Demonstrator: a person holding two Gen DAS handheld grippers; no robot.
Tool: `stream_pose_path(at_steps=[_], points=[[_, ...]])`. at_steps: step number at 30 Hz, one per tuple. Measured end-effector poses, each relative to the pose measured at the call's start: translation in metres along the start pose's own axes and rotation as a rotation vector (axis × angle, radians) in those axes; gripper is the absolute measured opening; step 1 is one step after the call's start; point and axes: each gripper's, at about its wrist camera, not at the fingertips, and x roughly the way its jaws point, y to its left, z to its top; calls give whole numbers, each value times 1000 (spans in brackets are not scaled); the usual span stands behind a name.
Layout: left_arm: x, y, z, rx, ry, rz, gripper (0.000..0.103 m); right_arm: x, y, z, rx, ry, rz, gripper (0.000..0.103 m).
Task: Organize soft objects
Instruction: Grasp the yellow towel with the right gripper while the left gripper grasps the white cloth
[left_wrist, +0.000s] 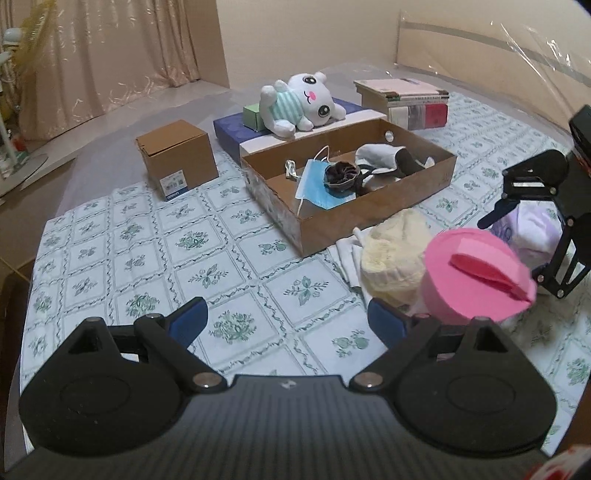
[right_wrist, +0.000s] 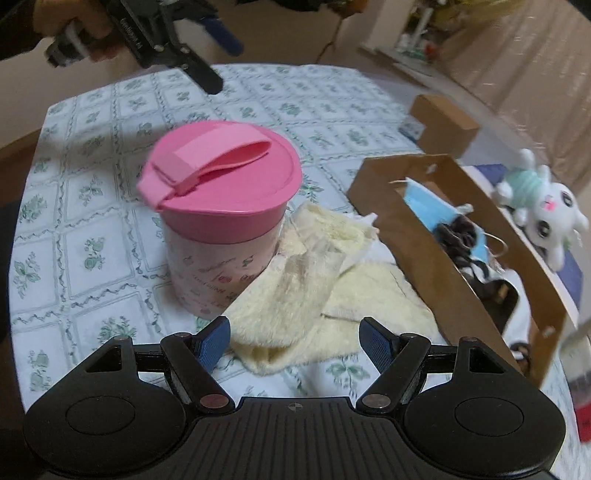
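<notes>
A pale yellow fluffy cloth (right_wrist: 314, 295) lies on the floral tablecloth beside a pink-lidded cup (right_wrist: 221, 206); both show in the left wrist view, cloth (left_wrist: 395, 258) and cup (left_wrist: 476, 273). My right gripper (right_wrist: 291, 336) is open and empty, its tips just above the cloth's near edge. My left gripper (left_wrist: 288, 317) is open and empty over bare tablecloth, left of the cup. An open cardboard box (left_wrist: 332, 225) holds a blue face mask (left_wrist: 314, 181), a dark scrunchie (left_wrist: 341, 175) and white fabric (left_wrist: 376, 155). A white plush toy (left_wrist: 299, 103) lies behind it.
A small closed brown carton (left_wrist: 177, 158) stands left of the open box. A stack of books (left_wrist: 406, 101) sits at the back right. A white and lilac soft item (left_wrist: 532, 229) lies under the right gripper's frame. The table's edge runs along the left.
</notes>
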Motion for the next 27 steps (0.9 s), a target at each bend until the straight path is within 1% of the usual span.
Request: stream_pose_path(at_steps=[4, 6, 8, 11, 16, 19, 20, 21, 22, 23, 24, 25, 26, 27], points=[[18, 7, 3, 23, 6, -27, 92, 23, -6, 7, -108, 40, 43, 77], [27, 9, 5, 36, 8, -38, 92, 32, -8, 11, -171, 51, 60, 80], [35, 11, 5, 42, 11, -46, 92, 41, -12, 13, -212, 52, 63, 87], [48, 16, 4, 44, 17, -56, 92, 53, -20, 15, -259, 54, 77, 88], [65, 21, 0, 54, 31, -72, 92, 71, -28, 16, -345, 40, 125, 88], [71, 23, -2, 58, 33, -83, 92, 78, -34, 19, -346, 34, 159, 87], [73, 23, -1, 60, 33, -88, 92, 79, -35, 20, -341, 32, 168, 83], [75, 23, -1, 63, 35, -94, 92, 80, -37, 20, -337, 36, 184, 77], [77, 22, -1, 68, 37, -100, 92, 79, -36, 20, -333, 39, 195, 59], [78, 21, 0, 76, 39, -106, 92, 78, -36, 20, -325, 39, 201, 47], [80, 20, 1, 85, 43, -114, 92, 76, -36, 18, -316, 40, 204, 41], [82, 19, 3, 92, 46, -122, 92, 75, -35, 17, -310, 41, 204, 28], [84, 18, 5, 100, 50, -132, 91, 72, -34, 15, -300, 42, 199, 22], [86, 16, 7, 109, 54, -142, 91, 70, -34, 14, -282, 42, 191, 21]])
